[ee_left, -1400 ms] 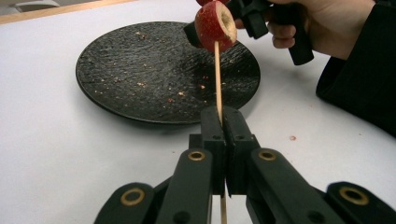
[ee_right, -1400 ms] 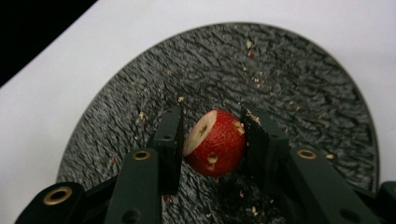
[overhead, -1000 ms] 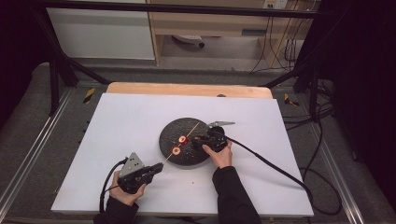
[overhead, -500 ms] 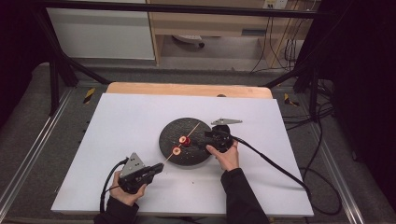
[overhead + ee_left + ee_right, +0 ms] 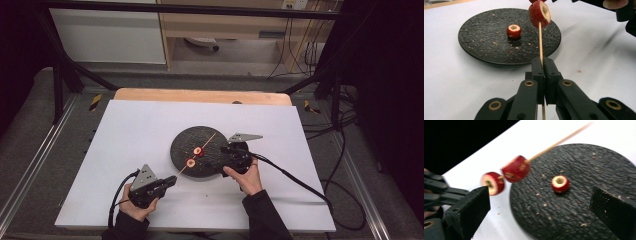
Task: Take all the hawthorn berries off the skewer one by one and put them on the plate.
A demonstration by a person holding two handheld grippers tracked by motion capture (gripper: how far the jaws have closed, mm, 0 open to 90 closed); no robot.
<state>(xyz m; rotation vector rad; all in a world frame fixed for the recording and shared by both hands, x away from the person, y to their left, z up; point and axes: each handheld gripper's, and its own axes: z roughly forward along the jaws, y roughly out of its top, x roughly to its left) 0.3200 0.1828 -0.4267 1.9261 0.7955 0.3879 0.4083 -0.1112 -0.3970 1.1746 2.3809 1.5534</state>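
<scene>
A: What is the place like?

B: It is a white table with a wooden edge at the far side, inside a dark metal frame, and cables lie on the floor at the right. A round black plate sits near the middle of the table.

A: And the left gripper?

B: Its jaws are pressed together on the near end of a thin wooden skewer. In the left gripper view the stick rises from between the two black pads and goes up over the plate's near rim.

A: What is on the stick?

B: Two red fruit slices with a pale cored middle. The nearer slice is close to the left gripper's side, over the plate's edge; the second slice sits just after it on the skewer. In the right gripper view they are just beside each other, blurred. The bare point of the stick goes on over the plate toward its far side.

A: The right gripper?

B: It has just been opening, and now the jaws stand wide with nothing pressed between them. It hangs over the plate's right edge, near the second slice but apart from it.

A: Anything else on the plate?

B: One loose slice lies flat on the dark surface, with small crumbs around.
</scene>
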